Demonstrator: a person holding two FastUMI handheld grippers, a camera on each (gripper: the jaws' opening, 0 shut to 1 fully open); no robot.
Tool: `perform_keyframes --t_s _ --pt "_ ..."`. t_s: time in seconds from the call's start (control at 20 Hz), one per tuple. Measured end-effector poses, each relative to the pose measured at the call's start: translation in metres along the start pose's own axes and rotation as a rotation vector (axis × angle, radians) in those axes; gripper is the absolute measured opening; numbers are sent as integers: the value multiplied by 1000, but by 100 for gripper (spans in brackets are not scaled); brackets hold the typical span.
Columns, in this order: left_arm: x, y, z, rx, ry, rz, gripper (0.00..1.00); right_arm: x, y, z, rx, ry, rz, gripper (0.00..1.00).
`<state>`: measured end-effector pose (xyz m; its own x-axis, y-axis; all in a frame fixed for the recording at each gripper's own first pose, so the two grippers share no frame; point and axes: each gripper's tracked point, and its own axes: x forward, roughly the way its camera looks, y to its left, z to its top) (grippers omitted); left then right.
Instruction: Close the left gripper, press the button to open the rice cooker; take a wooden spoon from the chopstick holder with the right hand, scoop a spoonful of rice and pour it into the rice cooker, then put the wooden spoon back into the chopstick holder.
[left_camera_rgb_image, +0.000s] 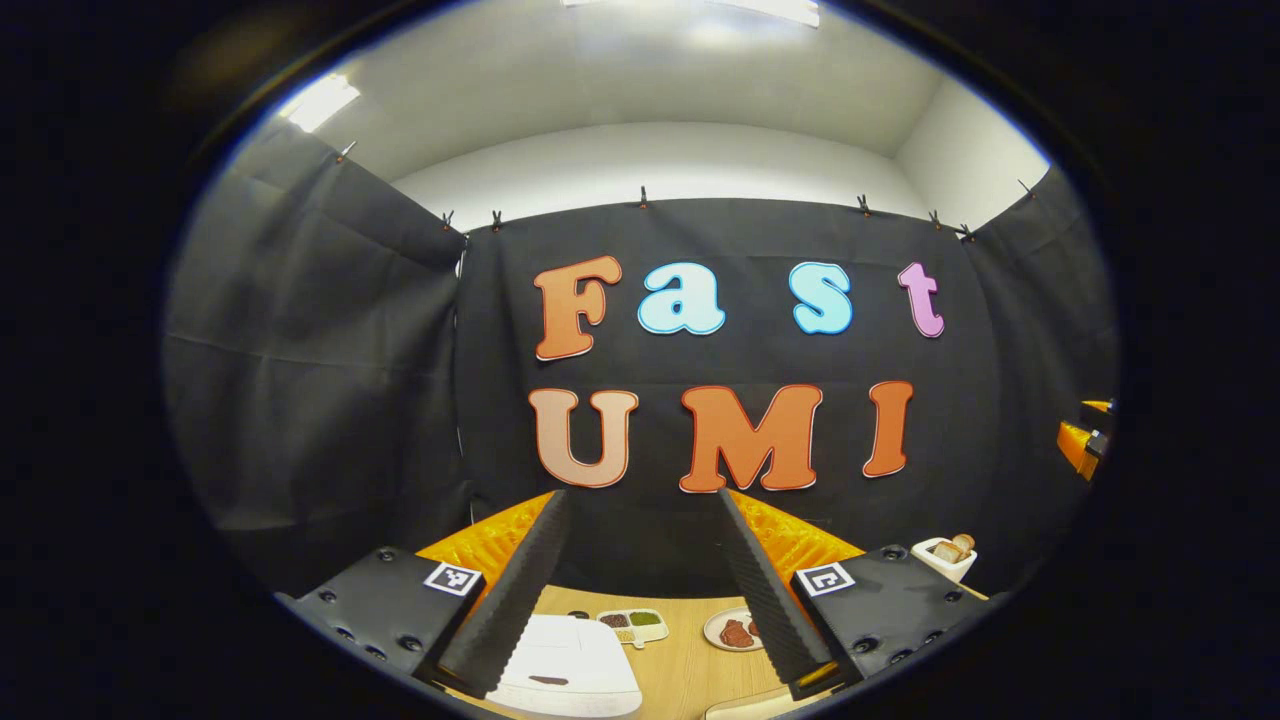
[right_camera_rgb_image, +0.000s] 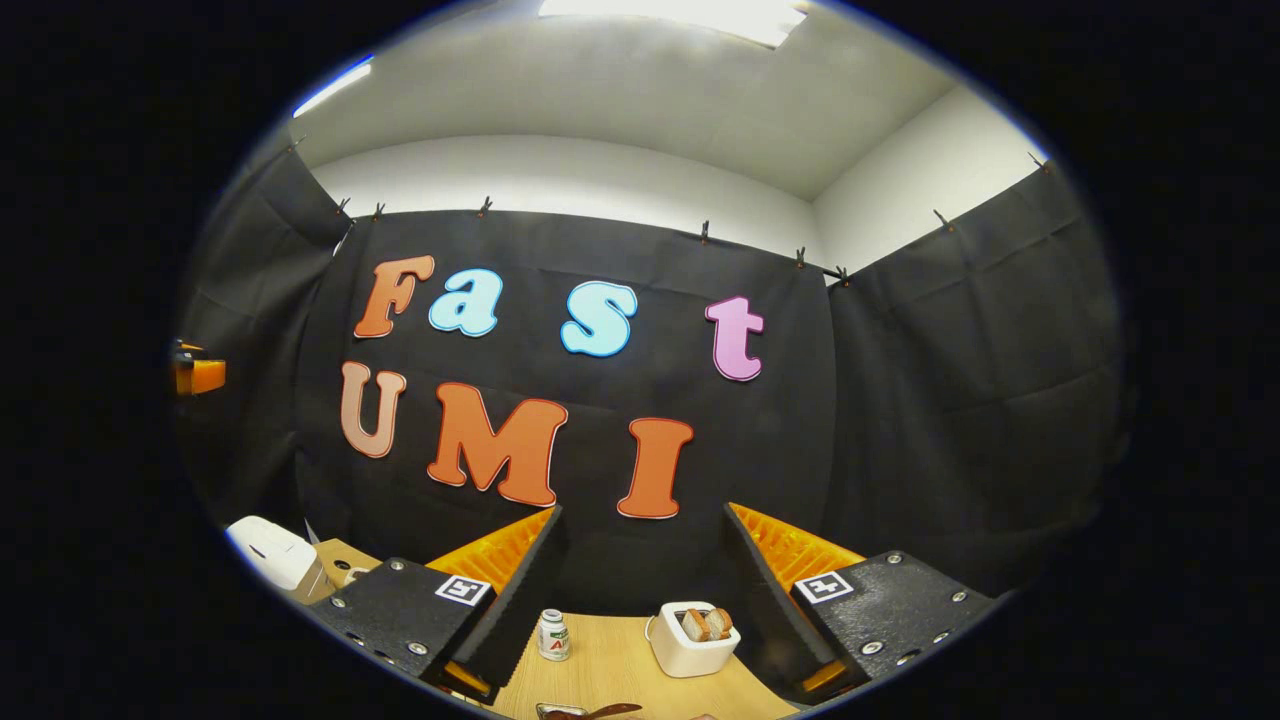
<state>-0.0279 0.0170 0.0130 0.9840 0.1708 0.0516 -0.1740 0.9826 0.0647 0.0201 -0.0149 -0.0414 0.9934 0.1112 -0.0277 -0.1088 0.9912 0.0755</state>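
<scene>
Rice cooker, white and rounded with its lid down (left_camera_rgb_image: 566, 668), sits on the light wooden table (left_camera_rgb_image: 680, 665) low in the left gripper view, partly behind the left finger of the left gripper (left_camera_rgb_image: 640, 600); the same cooker appears at the far left edge of the right gripper view. Left gripper fingers stand wide apart and hold nothing. Beyond the cooker lies a pale divided tray (left_camera_rgb_image: 633, 625) with brown, green and yellowish contents in separate compartments, and just right of it a round plate (left_camera_rgb_image: 735, 631) carrying reddish-brown pieces. A small white toaster (left_camera_rgb_image: 945, 555) with two slices of bread in its slots stands farther right, near the cloth wall. In the right gripper view, the right gripper (right_camera_rgb_image: 640, 600) is likewise spread wide with nothing between its fingers. Between them on the table stand a small white bottle with a label (right_camera_rgb_image: 553, 635) and the toaster, bread upright in both slots. At the bottom edge a dark dish with a brown wooden spoon handle (right_camera_rgb_image: 590, 711) is partly visible; the holder cannot be made out.
</scene>
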Motion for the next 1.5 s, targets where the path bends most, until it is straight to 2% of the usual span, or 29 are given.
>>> perform_keyframes --t_s 0.25,0.3,0.4,0.5,0.85,1.25,1.5 --pt "4 18 -14 -28 31 52 21 -5 -5 -8 -2 20 -16 97" --pt "3 22 -19 -30 46 58 5 -6 -5 -11 1 28 -17 95" --pt "5 32 -29 -15 83 78 7 -6 -8 -15 9 40 -22 97" --pt "9 49 -44 3 140 127 7 -7 -8 -18 16 50 -26 95" --pt "23 83 -122 -70 415 182 7 -11 -15 -39 4 97 -52 95" --pt "22 99 -223 -236 753 180 6 -21 -22 -63 -11 161 -99 95" --pt "7 100 -289 -379 974 169 6 -27 -24 -82 -22 219 -130 95"
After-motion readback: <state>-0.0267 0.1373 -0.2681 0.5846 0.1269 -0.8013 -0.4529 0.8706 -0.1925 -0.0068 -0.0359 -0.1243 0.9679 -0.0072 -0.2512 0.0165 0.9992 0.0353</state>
